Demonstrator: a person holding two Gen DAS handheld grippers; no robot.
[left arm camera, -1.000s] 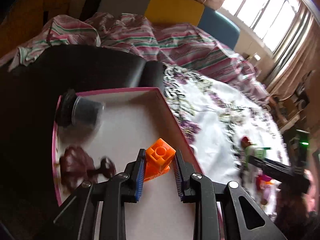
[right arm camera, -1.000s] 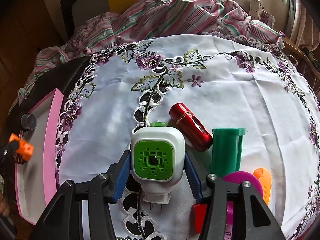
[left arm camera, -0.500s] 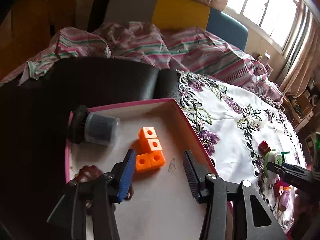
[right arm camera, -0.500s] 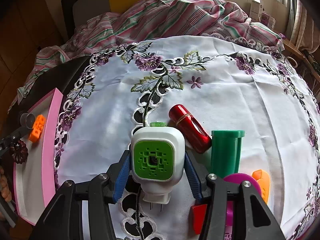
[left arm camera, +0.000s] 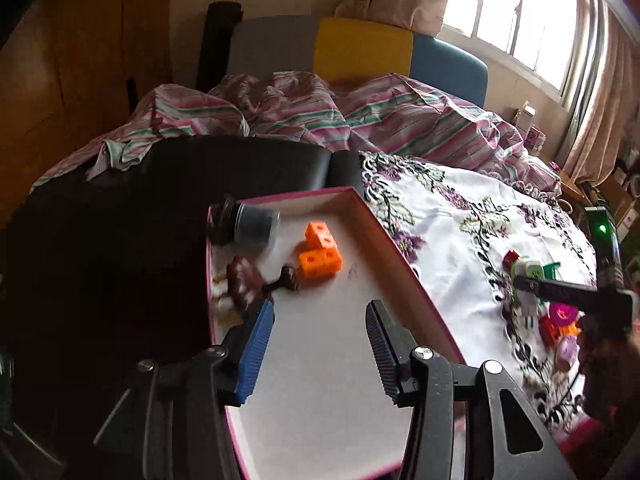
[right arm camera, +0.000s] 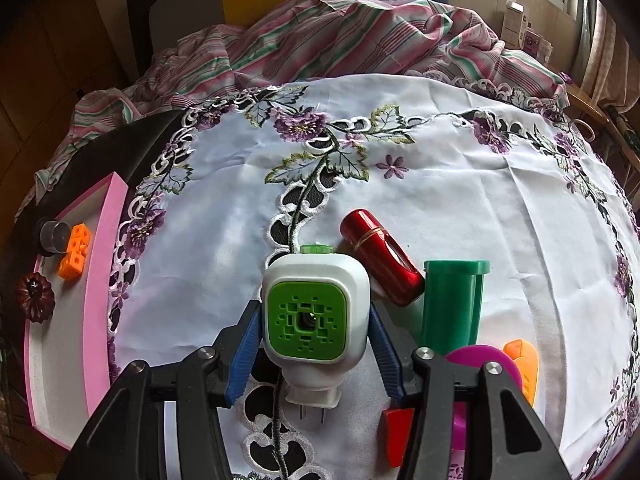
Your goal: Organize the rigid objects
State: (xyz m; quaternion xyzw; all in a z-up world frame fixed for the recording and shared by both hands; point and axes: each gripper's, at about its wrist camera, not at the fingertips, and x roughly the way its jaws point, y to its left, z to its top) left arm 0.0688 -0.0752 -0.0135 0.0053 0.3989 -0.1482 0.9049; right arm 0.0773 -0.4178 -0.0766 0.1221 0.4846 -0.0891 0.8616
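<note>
An orange block piece [left arm camera: 320, 252] lies loose in the pink-rimmed tray [left arm camera: 400, 248], beside a clear jar with a black lid [left arm camera: 244, 226] and a dark brown flower-shaped piece [left arm camera: 244, 280]. My left gripper [left arm camera: 320, 320] hovers over the tray, nearer than the blocks, open with nothing between its fingers. My right gripper [right arm camera: 314, 322] is shut on a white plug-in device with a green face [right arm camera: 316, 320]; its pads press both sides, and the prongs point toward me over the tablecloth. In the left wrist view the right gripper [left arm camera: 532, 284] shows at far right with that device.
Close to the device lie a red cylinder [right arm camera: 380, 256], a green tube [right arm camera: 452, 304], a magenta disc [right arm camera: 480, 364], an orange piece [right arm camera: 520, 364] and a red piece [right arm camera: 394, 436]. The tray [right arm camera: 100, 280] sits at the embroidered tablecloth's left edge. A striped blanket lies behind.
The left gripper opened and let go of the orange block piece, which now lies in the tray, then drew back and upward. The right gripper and its device have not moved.
</note>
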